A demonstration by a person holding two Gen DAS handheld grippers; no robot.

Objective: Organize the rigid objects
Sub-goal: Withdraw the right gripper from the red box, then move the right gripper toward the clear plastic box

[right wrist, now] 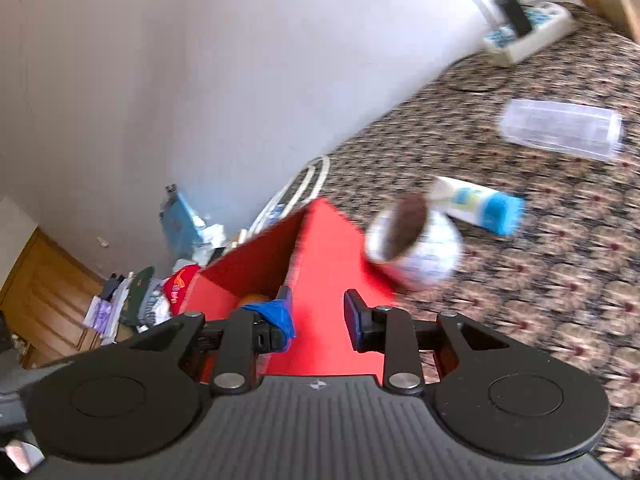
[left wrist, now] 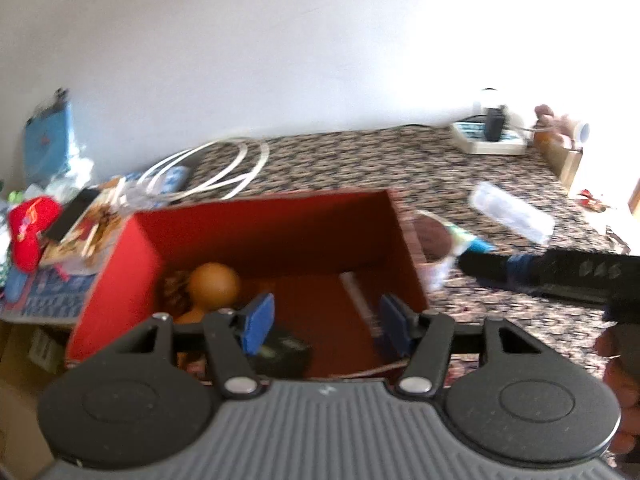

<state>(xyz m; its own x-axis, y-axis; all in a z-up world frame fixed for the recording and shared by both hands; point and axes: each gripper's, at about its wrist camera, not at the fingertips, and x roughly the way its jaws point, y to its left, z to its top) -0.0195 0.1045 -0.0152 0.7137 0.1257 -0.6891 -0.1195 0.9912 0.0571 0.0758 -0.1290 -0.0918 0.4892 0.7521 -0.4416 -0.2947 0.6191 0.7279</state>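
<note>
- Left tongs (left wrist: 326, 322) spread and empty above the red box (left wrist: 120, 272), which holds an orange ball (left wrist: 214, 282)
- Right tongs (right wrist: 318, 322) spread, empty, beside the box
- Cup (right wrist: 414, 246) and tube (right wrist: 478, 206) lie on the patterned bench (right wrist: 540, 300) near the box

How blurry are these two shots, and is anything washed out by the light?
Left wrist view: moderate motion blur; the red box and clear plastic case are smeared, and the upper right corner is blown out white. Right wrist view: stronger blur; the cup and tube streak, and the carpet smears. Fisheye bends the wall line in both.
</note>
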